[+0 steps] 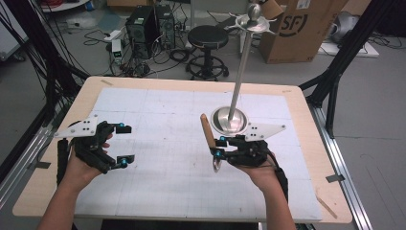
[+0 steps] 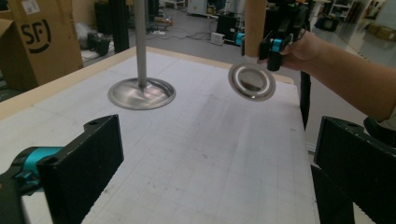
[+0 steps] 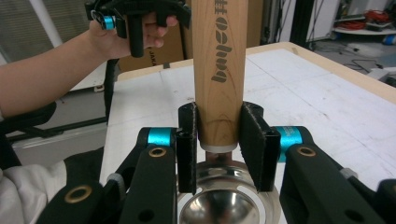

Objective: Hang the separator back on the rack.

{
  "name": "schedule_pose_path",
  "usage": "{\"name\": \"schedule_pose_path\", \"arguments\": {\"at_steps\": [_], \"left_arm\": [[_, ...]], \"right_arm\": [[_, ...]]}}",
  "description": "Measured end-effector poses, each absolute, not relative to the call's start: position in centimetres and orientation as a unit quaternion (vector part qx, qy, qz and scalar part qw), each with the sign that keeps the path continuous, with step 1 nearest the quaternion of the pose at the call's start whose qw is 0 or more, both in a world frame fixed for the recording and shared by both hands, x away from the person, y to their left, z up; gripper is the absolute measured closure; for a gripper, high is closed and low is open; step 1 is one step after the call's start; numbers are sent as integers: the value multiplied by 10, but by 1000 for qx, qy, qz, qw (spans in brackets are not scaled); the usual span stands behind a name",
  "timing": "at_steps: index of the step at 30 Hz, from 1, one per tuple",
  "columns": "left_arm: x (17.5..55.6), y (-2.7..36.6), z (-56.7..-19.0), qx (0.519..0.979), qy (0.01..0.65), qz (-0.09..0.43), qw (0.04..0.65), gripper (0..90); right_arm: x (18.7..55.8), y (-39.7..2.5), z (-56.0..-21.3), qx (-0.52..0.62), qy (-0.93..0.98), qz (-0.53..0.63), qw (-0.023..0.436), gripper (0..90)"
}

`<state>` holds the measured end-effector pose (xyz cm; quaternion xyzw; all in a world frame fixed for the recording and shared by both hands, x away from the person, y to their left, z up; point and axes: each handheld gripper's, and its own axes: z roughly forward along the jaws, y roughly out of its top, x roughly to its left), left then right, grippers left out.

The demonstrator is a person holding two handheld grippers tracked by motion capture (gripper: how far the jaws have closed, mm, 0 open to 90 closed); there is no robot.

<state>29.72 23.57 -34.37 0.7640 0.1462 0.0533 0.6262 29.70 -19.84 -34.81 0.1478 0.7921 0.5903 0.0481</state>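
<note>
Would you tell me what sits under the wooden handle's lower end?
A shiny metal ring joins the wooden handle below the right gripper. The joint itself is hidden between the closed jaws.

Two grippers over a white-papered table (image 1: pixel 158 177)

The right gripper (image 1: pixel 218 146) clamps a wooden-handled utensil (image 1: pixel 208 134) near the steel stand (image 1: pixel 230 120) toward the far edge; the left gripper (image 1: pixel 122 143) hangs spread wide near the left edge.

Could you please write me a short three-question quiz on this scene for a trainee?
1. True or false: the left gripper holds something.
2. What does the right gripper clamp? A) the steel stand B) the wooden handle of a steel ladle C) a cable
3. Fill in: the stand's round base rests on the white ____.

Key
1. False; it is open.
2. B, the ladle.
3. Mat.
</note>
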Motion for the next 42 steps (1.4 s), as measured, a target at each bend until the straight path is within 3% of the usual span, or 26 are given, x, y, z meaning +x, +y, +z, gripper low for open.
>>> {"name": "schedule_pose_path", "arguments": {"at_steps": [33,42], "left_arm": [[308,154,-306,756,96,33,646,21],[309,150,-306,754,92,29,650,131]], "right_arm": [[306,-141,-336,90,800,593,17,681],[306,-136,-337,87,802,592,11,681]]}}
